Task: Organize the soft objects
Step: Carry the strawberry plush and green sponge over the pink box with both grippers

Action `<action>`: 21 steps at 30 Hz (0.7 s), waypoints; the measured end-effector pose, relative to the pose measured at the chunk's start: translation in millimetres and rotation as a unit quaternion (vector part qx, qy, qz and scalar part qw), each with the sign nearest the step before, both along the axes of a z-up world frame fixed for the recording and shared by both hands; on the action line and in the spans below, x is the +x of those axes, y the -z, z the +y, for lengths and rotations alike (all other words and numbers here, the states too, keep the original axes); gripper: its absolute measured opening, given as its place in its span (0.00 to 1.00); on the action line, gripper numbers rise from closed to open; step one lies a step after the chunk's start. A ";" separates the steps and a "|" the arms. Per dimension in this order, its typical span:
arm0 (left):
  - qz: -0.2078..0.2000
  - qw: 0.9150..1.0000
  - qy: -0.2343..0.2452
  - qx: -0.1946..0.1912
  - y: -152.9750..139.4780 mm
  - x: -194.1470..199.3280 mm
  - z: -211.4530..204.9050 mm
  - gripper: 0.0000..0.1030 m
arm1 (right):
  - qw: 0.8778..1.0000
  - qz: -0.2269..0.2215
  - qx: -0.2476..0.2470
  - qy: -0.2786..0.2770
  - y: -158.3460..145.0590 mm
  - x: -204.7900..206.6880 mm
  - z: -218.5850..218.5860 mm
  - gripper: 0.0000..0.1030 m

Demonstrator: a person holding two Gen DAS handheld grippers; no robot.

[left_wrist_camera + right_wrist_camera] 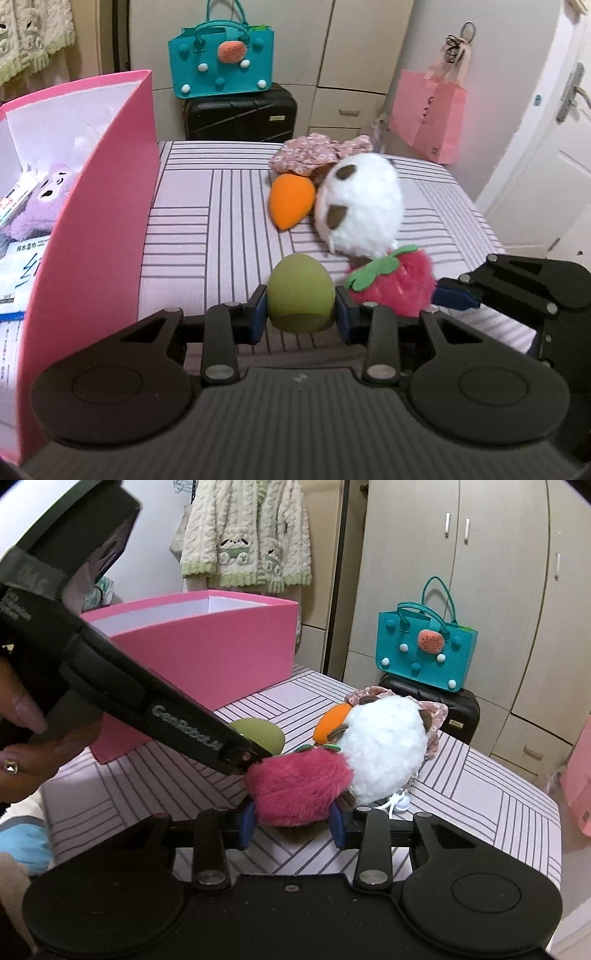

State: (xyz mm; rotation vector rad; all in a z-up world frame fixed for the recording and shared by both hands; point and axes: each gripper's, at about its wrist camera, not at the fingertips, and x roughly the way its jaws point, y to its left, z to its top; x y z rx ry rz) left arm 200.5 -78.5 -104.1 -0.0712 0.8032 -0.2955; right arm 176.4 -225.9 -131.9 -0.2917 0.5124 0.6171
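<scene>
Gripping the green sponge [301,295], the left claw [301,312]; the right claw [293,818] clamps the strawberry plush [299,790].

Home bedroom, cream wardrobe [480,572], knitted cardigan [245,535] hanging, black suitcase [240,114], striped bedsheet [207,229], white door [546,147]

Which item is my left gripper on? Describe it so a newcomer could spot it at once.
Start at the big pink box on the striped bedcover; just right of its near corner sits the left gripper. Between its fingers is a green egg-shaped sponge, smooth and matte, unlike the furry strawberry plush beside it.
</scene>
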 end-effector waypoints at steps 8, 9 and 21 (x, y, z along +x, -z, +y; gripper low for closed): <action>0.026 0.998 0.031 -0.049 -13.7 -33.9 17.1 0.35 | 0.999 0.017 0.031 0.011 -13.8 -27.8 -10.8 0.42; 0.026 0.998 0.035 -0.050 -15.3 -38.9 19.1 0.35 | 0.999 0.020 0.033 0.012 -15.3 -30.9 -11.9 0.42; 0.042 0.996 0.069 -0.049 -34.5 -84.2 44.6 0.35 | 0.997 0.053 0.047 0.026 -23.8 -61.3 -16.5 0.42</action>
